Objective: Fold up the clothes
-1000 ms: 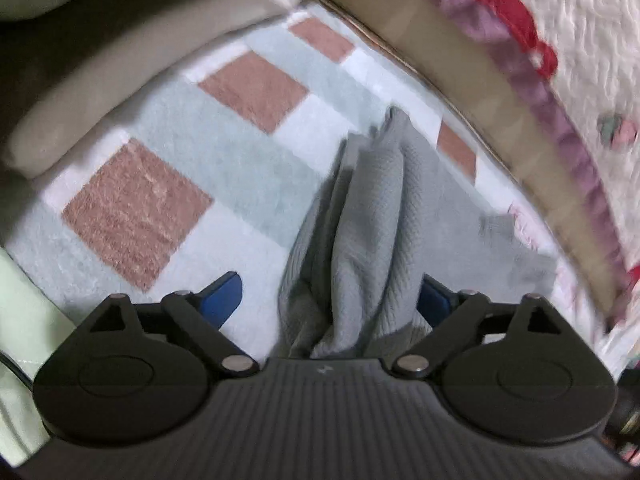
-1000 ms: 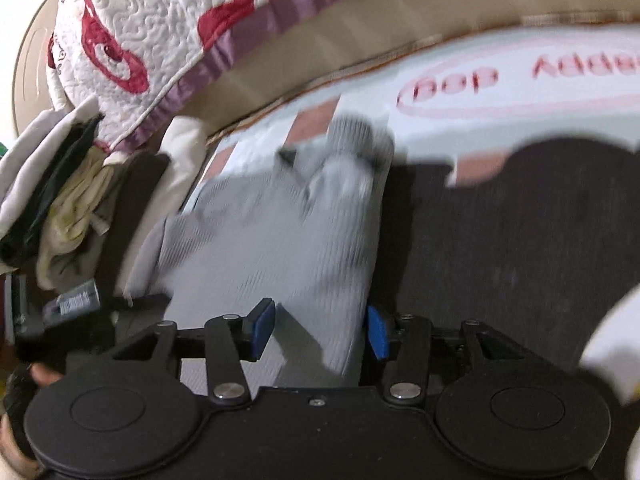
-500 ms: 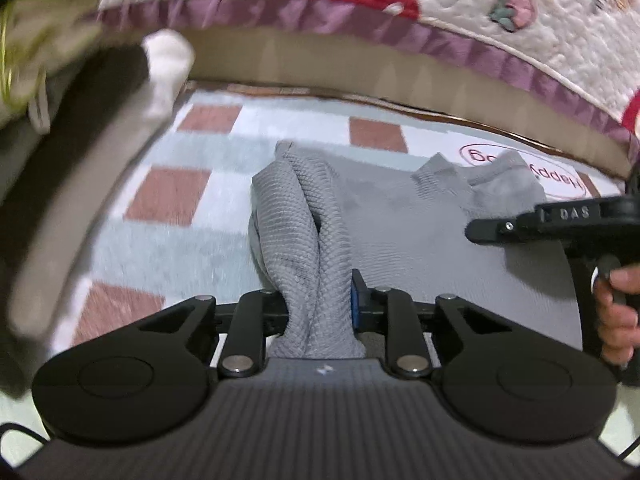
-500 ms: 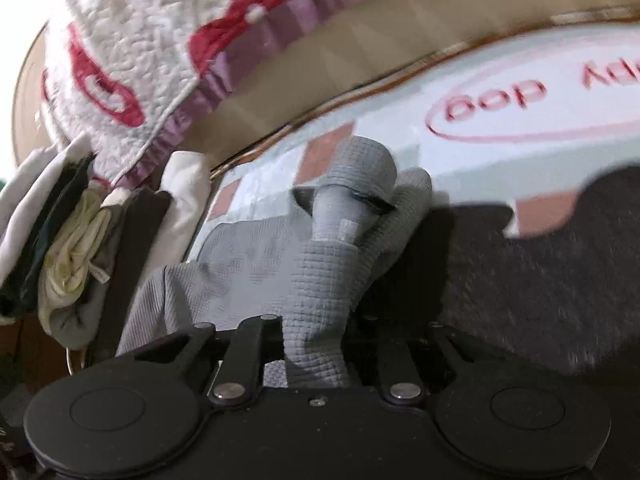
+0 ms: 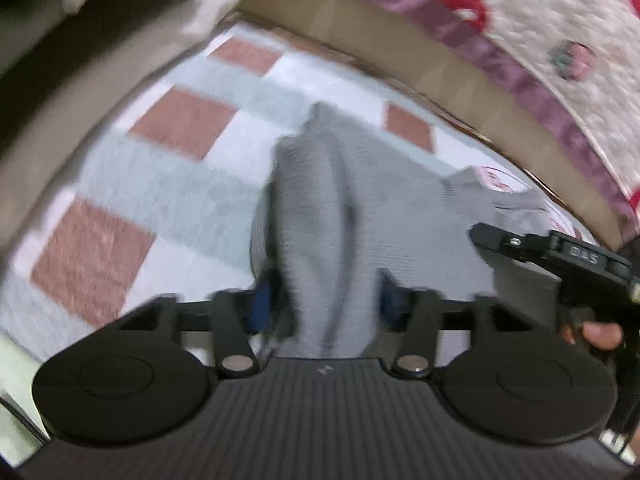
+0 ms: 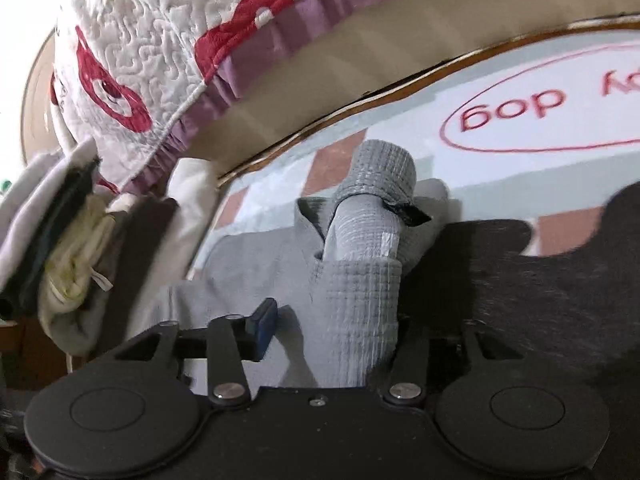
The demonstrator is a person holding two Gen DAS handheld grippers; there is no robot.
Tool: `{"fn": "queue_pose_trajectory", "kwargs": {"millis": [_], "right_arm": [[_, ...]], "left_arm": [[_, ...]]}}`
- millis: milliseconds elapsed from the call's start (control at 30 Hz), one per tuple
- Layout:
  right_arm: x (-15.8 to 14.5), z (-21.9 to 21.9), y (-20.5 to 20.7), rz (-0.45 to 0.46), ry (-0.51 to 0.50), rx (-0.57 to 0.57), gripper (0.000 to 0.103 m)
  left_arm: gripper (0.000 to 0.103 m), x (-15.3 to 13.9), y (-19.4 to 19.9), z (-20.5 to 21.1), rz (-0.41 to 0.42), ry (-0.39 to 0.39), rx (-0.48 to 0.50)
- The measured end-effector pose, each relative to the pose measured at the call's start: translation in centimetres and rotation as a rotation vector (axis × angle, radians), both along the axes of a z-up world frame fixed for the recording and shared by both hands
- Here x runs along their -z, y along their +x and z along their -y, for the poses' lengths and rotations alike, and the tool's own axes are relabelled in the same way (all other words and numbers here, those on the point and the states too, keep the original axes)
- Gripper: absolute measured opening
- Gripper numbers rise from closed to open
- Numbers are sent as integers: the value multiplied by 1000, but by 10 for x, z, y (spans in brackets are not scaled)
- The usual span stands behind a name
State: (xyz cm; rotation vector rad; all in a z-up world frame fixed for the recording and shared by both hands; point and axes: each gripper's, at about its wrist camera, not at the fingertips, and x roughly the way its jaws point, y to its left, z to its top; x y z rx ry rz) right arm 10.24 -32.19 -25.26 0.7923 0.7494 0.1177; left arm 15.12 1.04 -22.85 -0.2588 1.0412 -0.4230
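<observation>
The grey waffle-knit garment [image 5: 404,216] is lying on the checked mat [image 5: 132,184], just in front of the quilted bedspread [image 5: 560,32] that is hanging over the bed edge, and both tools are working on it. The left gripper [image 5: 326,304] is reaching over the near end of the garment, where a bunched ridge of grey cloth is running up between its blue pads [image 5: 262,304]; its jaws are opening at this moment, and the blur is making it hard to say whether the pads are touching the cloth, though a dark gap is showing on either side of the ridge. Over on the garment's far side from that tool, the right gripper [image 6: 336,320] is sitting at the collar end, with a thick fold of grey cloth [image 6: 356,304] standing between its fingers [image 6: 264,324]; its jaws are opening too, and the one visible blue pad is standing apart from the fold, so nothing is being pinched on that side. A rolled cuff or collar piece [image 6: 380,176] is sticking up beyond that fold. A dark garment [image 6: 520,280] is lying just beside the grey one, and a pile of clothes [image 6: 60,248] is stacked near the bedspread's corner. A hand [image 5: 596,334] is gripping the right tool's handle.
</observation>
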Motion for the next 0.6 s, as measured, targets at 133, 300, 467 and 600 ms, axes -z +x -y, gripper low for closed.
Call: {"fn": "queue_pose_trajectory", "kwargs": {"millis": [133, 300, 467, 600], "right_arm": [[-30, -11, -1, 90, -50, -51, 18], [-93, -28, -30, 241, -164, -78, 17], [-164, -44, -63, 401, -289, -100, 17], [-218, -61, -80, 521, -358, -131, 17]], "left_arm": [[24, -18, -14, 15, 125, 85, 96], [23, -70, -54, 30, 387, 199, 147], [23, -125, -88, 27, 553, 210, 127], [23, -181, -107, 18, 654, 243, 113]]}}
